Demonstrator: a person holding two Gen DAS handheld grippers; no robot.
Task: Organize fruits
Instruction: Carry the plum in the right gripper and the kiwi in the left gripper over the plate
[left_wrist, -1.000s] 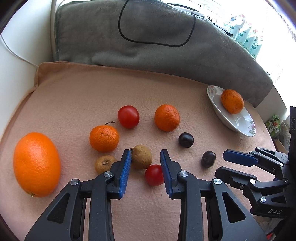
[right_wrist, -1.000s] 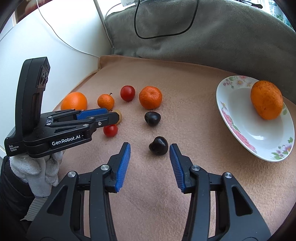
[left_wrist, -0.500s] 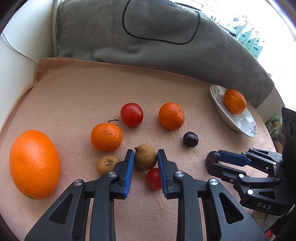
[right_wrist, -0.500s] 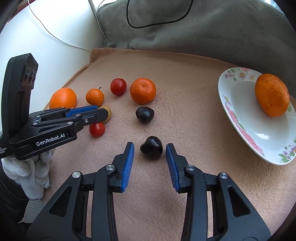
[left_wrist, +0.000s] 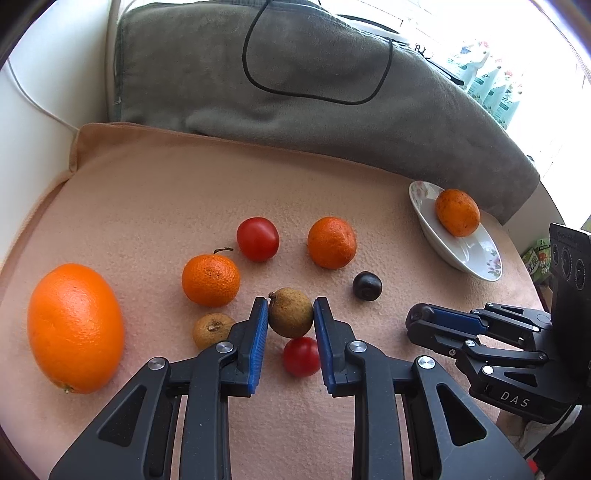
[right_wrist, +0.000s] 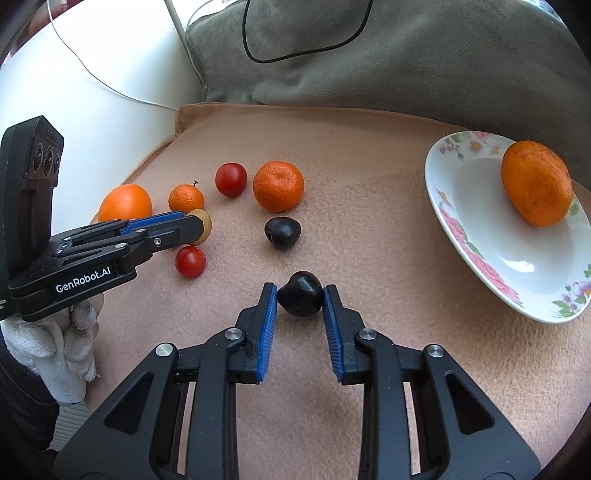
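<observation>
My left gripper (left_wrist: 290, 308) is shut on a brown longan (left_wrist: 290, 312) that rests on the peach cloth (left_wrist: 166, 192). A small red tomato (left_wrist: 301, 356) lies under the jaws. A second longan (left_wrist: 212, 329), two tangerines (left_wrist: 211, 280) (left_wrist: 331, 242), a bigger tomato (left_wrist: 257, 239) and a large orange (left_wrist: 75, 328) lie around. My right gripper (right_wrist: 300, 295) is shut on a dark plum (right_wrist: 301, 294) on the cloth. Another dark plum (right_wrist: 282, 232) lies further ahead. A flowered plate (right_wrist: 476, 236) at the right holds one tangerine (right_wrist: 535, 183).
A grey folded blanket (left_wrist: 295, 81) with a black cable (left_wrist: 317, 96) lies along the back. A white wall and a white cord (right_wrist: 110, 88) are at the left. The cloth's edge drops off at the left and right.
Both grippers moved forward and closed. The left pads now press the longan; the right pads now press the near plum.
</observation>
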